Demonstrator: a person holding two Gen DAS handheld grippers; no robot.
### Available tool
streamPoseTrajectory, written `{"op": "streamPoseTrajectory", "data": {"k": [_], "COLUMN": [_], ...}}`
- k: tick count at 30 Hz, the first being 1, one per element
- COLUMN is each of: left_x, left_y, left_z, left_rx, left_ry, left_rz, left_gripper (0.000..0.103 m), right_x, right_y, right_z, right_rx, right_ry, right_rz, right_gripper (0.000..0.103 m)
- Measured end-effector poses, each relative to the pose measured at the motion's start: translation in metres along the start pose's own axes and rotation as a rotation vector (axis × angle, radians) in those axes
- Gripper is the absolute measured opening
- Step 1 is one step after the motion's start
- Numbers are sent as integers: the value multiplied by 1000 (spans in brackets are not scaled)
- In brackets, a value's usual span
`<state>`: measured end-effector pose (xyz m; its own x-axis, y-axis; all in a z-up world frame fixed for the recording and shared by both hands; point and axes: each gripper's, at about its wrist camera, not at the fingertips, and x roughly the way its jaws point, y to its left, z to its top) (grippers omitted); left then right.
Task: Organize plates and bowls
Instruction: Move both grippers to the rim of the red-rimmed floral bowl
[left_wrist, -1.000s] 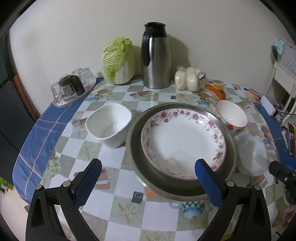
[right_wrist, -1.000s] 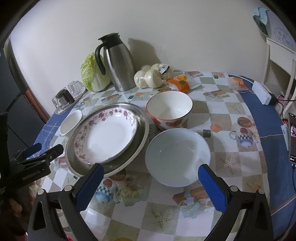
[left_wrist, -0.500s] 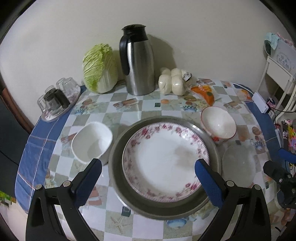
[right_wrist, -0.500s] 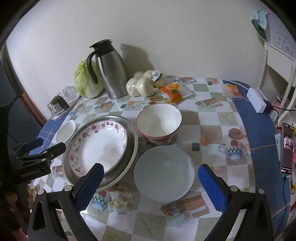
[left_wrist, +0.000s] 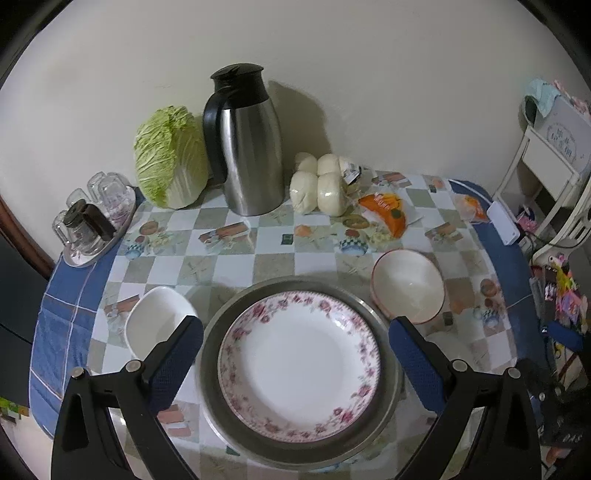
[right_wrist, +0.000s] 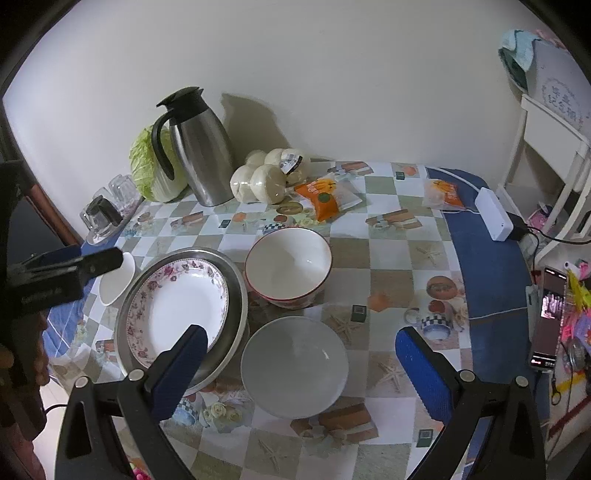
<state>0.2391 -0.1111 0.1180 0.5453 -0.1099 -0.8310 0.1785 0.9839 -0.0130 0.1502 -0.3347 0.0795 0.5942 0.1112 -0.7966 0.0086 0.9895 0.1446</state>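
A floral-rimmed white plate (left_wrist: 299, 363) (right_wrist: 179, 308) lies inside a wide steel dish (left_wrist: 295, 452) (right_wrist: 236, 302). Left of the dish sits a small white squarish bowl (left_wrist: 155, 325) (right_wrist: 116, 282). On the dish's right stands a red-rimmed bowl (left_wrist: 408, 290) (right_wrist: 288, 267). In front of that bowl rests a plain white bowl (right_wrist: 294, 365). My left gripper (left_wrist: 295, 363) hangs open above the floral plate, holding nothing. My right gripper (right_wrist: 301, 363) is open above the plain white bowl, also with nothing in it.
At the back by the wall stand a steel thermos jug (left_wrist: 245, 144), a cabbage (left_wrist: 170, 157), bagged buns (left_wrist: 321, 186) and orange snack packets (right_wrist: 325, 195). A tray of glasses (left_wrist: 92, 218) sits far left. A phone (right_wrist: 548, 317) and white power strip (right_wrist: 493, 214) lie at the table's right edge.
Both grippers have pulled back and risen, so the dishes look smaller and lower in both views. Nothing on the table has moved, and both stay open.
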Motion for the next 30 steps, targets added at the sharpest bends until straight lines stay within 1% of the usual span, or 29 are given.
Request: {"op": "streamPoseTrajectory", "data": {"k": [5, 8, 11, 14, 18, 20, 22, 24, 26, 28, 30], "left_x": [11, 19, 30, 40, 58, 67, 75, 84, 92, 100, 109], "left_y": [-11, -19, -29, -35, -46, -49, -51, -53, -55, -57, -61], "left_z": [8, 10, 12, 14, 14, 15, 18, 22, 26, 29, 31], "left_rx": [2, 4, 9, 7, 29, 41, 49, 55, 62, 67, 77], "left_ry": [18, 27, 33, 46, 70, 77, 83, 84, 89, 95, 104], "left_rz": [-17, -44, -54, -71, -83, -85, -84, -84, -86, -90, -94], "left_gripper": [101, 101, 101, 101, 100, 100, 100, 97, 97, 97, 95], "right_x": [-11, -13, -10, 1, 27, 42, 58, 71, 82, 92, 103], "right_y": [-9, -15, -20, -25, -30, -32, -34, -37, -39, -40, -40], "right_z": [7, 15, 24, 29, 27, 25, 24, 24, 24, 26, 28], "right_rx": [21, 39, 66, 96, 129, 139, 148, 158, 172, 178, 181], "right_ry": [-9, -21, -42, -56, -35, -13, 11, 26, 36, 45, 57], "right_rz": [1, -6, -2, 31, 45, 47, 44, 40, 40, 42, 41], "right_gripper": [103, 103, 103, 103, 102, 97, 89, 86, 81, 73, 69]}}
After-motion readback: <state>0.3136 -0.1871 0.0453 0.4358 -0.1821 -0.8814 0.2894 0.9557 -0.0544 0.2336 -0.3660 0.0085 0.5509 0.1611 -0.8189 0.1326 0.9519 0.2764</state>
